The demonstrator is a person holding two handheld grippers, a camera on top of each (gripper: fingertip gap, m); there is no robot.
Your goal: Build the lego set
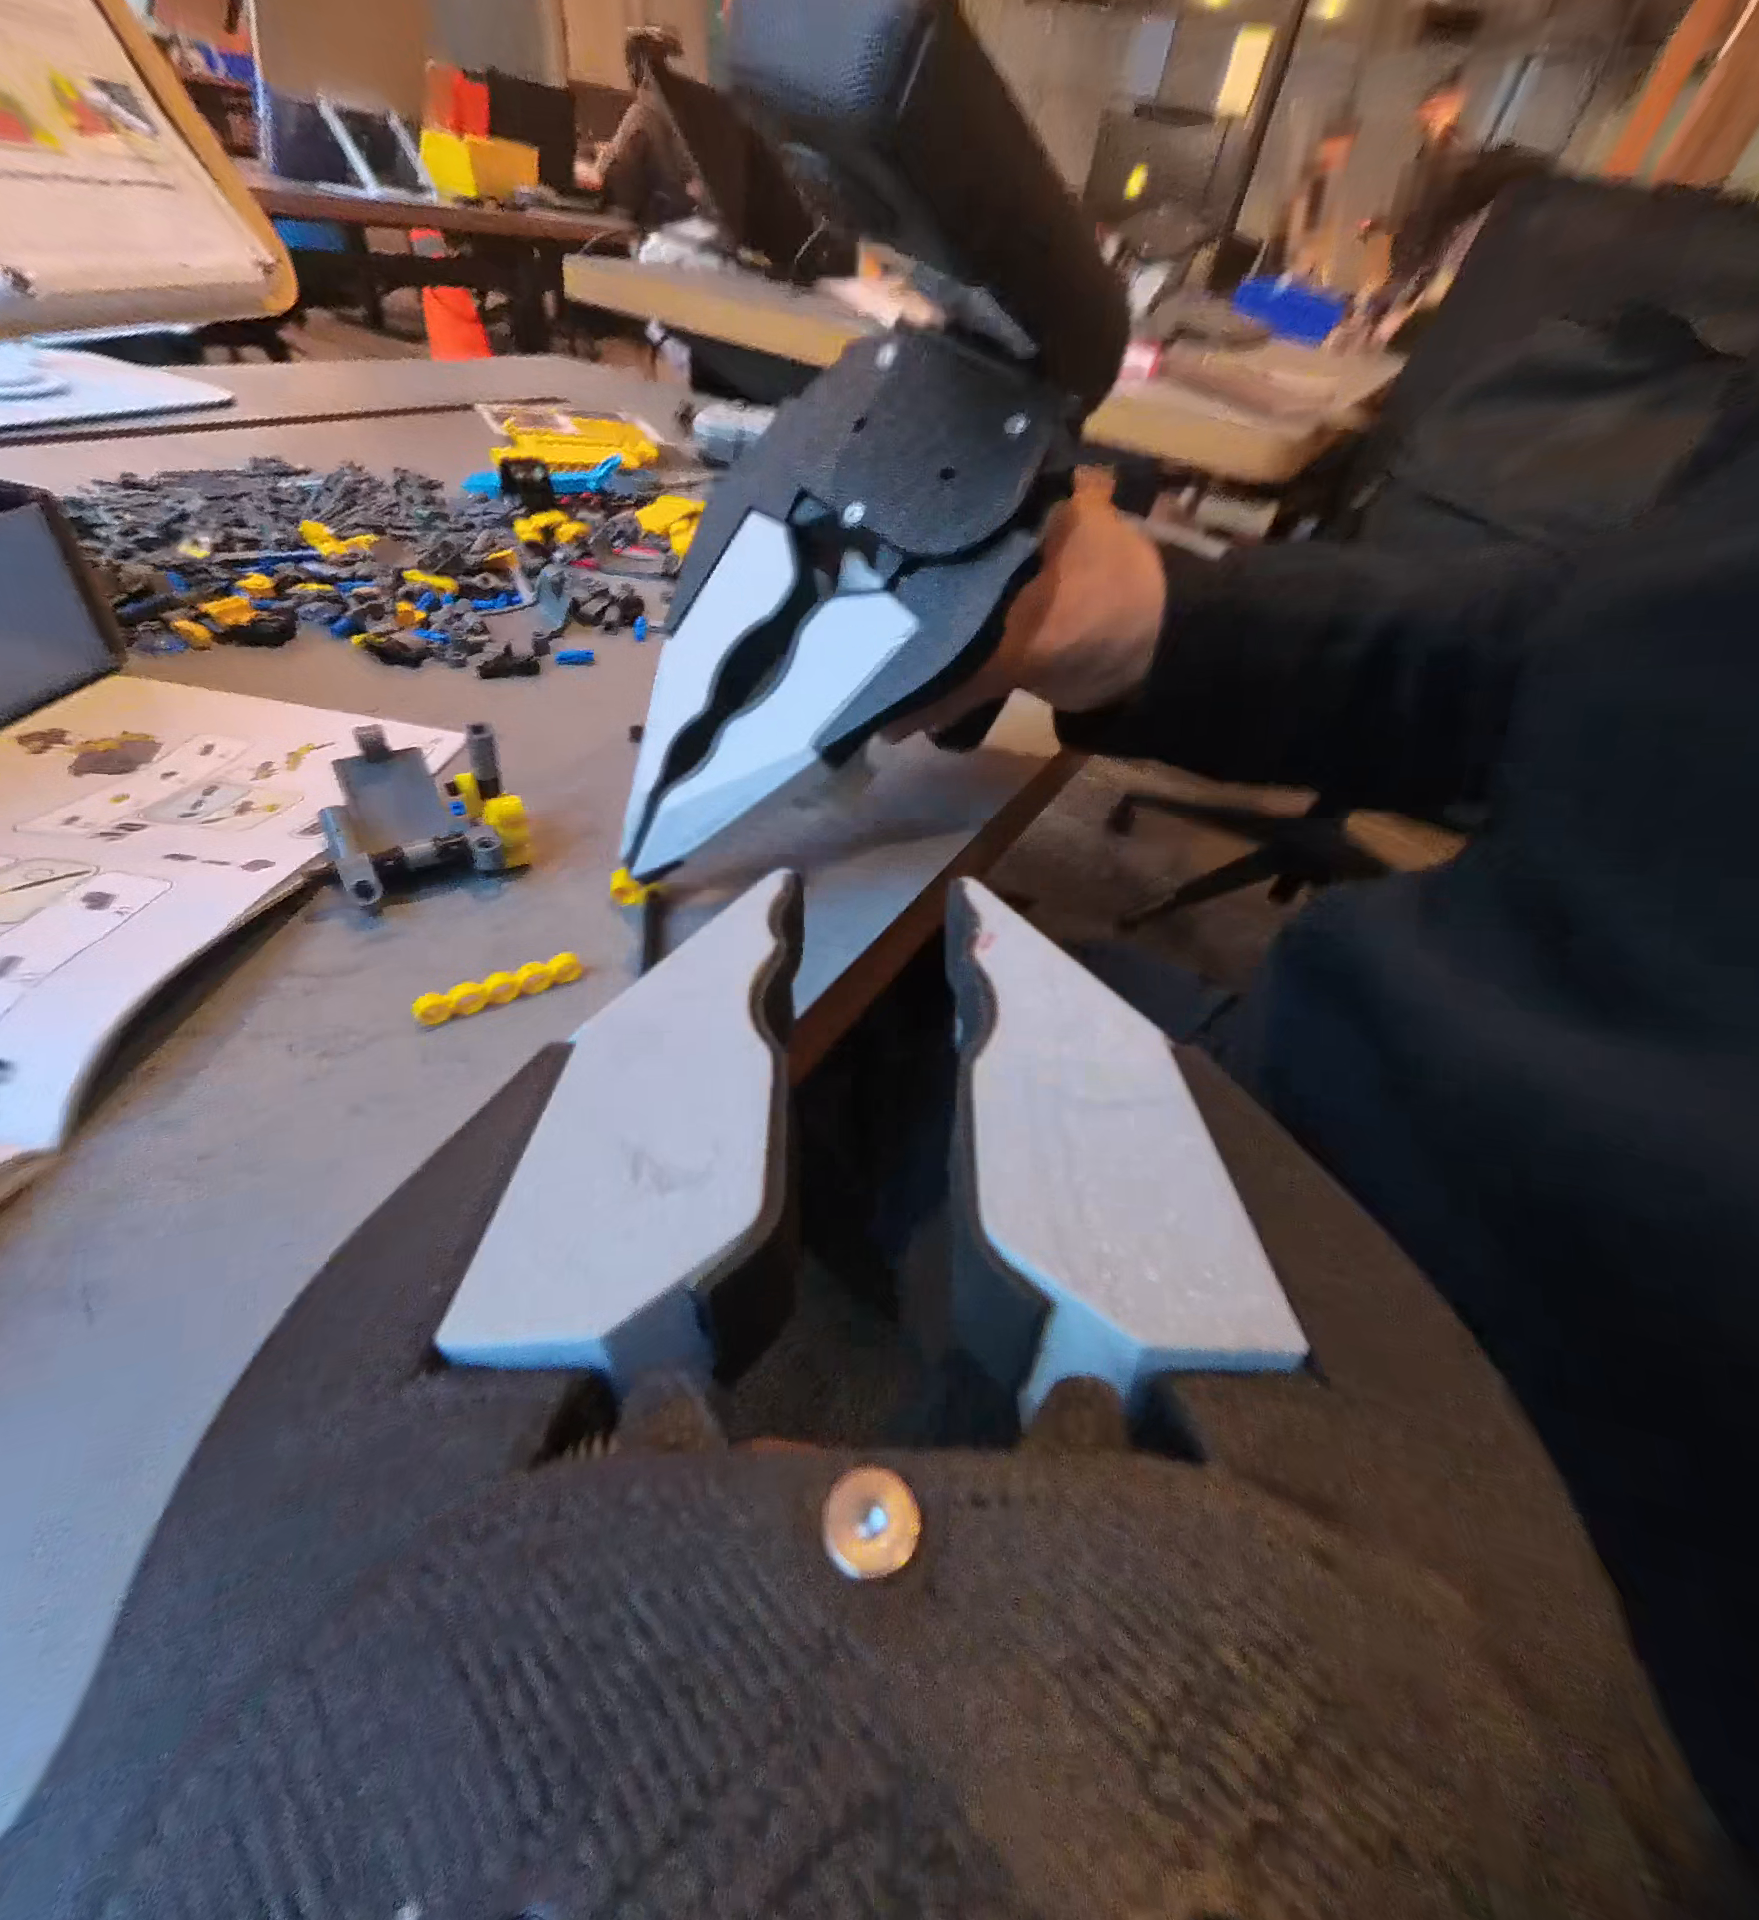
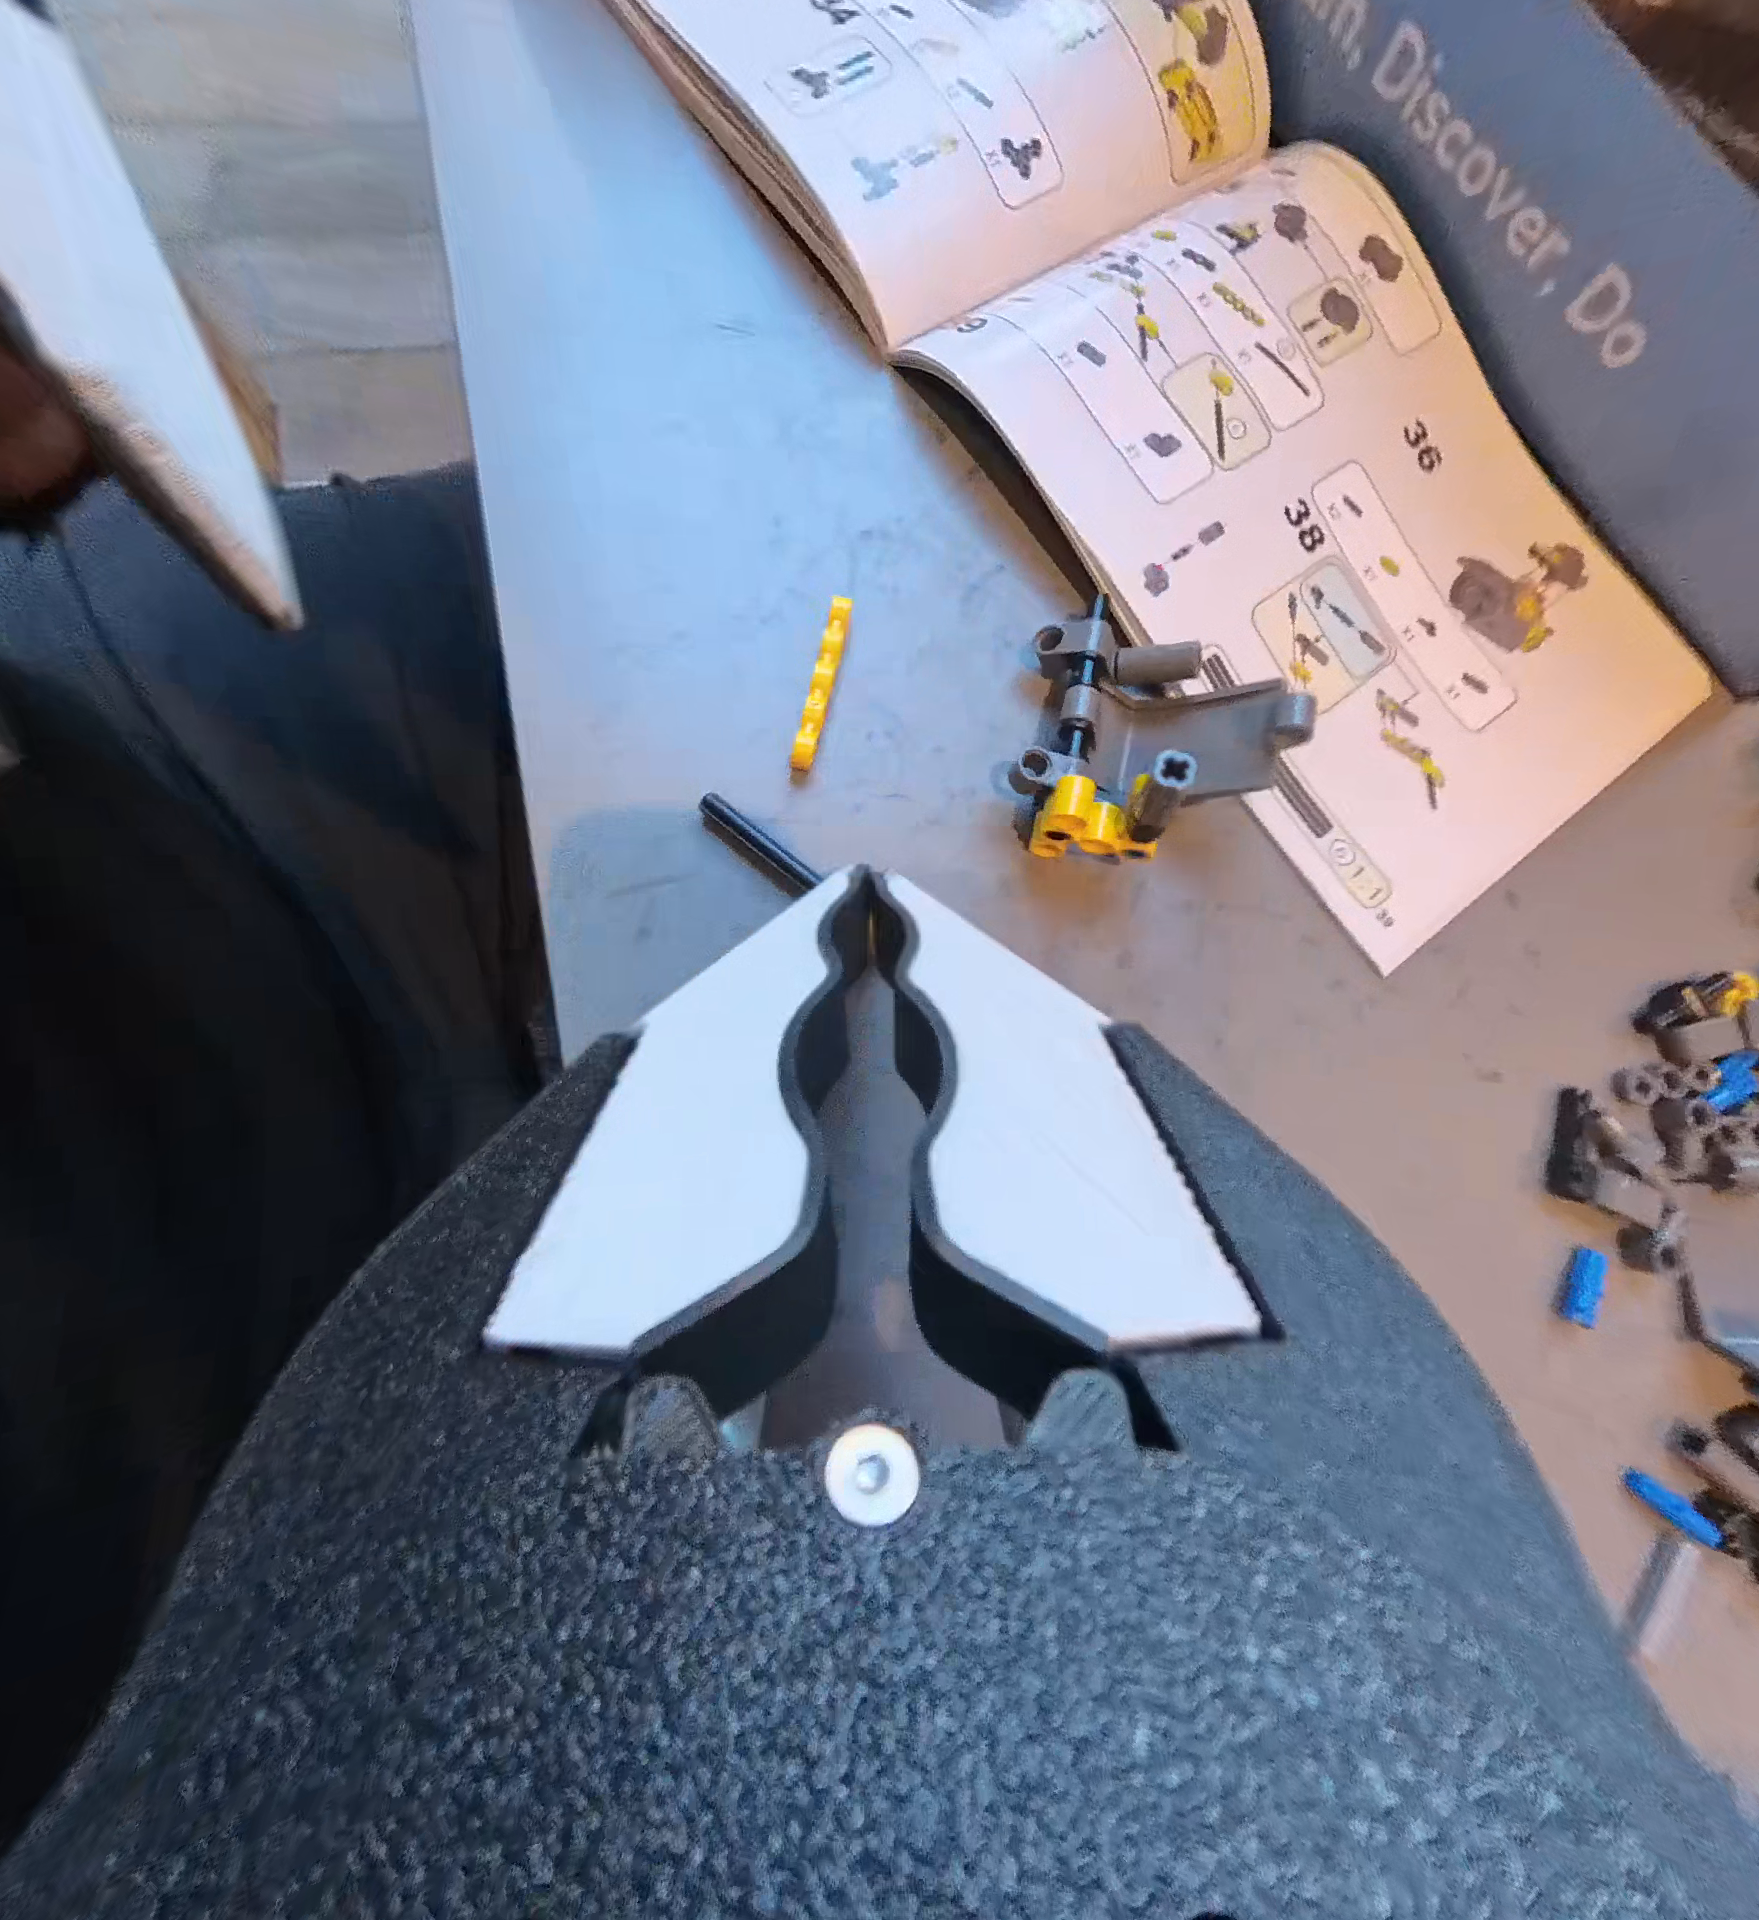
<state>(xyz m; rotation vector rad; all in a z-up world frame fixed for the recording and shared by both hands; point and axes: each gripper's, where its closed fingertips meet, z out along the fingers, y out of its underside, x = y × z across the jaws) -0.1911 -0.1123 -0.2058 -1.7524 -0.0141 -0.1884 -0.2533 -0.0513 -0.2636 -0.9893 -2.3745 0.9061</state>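
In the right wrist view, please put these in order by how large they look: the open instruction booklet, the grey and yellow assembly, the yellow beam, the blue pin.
1. Open instruction booklet, by far the largest.
2. Grey and yellow assembly.
3. Yellow beam.
4. Blue pin, the smallest, though motion blur makes its outline uncertain.

Each claw consists of a black, coarse-textured printed housing with a rounded front edge. Two light grey fingers (image 1: 636, 1174) protrude from a notched opening; their inner edges are black and wavy in profile. A single silver screw (image 1: 871, 1523) sits centred below the opening. The right claw (image 1: 641, 868) carries further small screws on its flat black plate. The person wears a black sleeve (image 1: 1374, 665).
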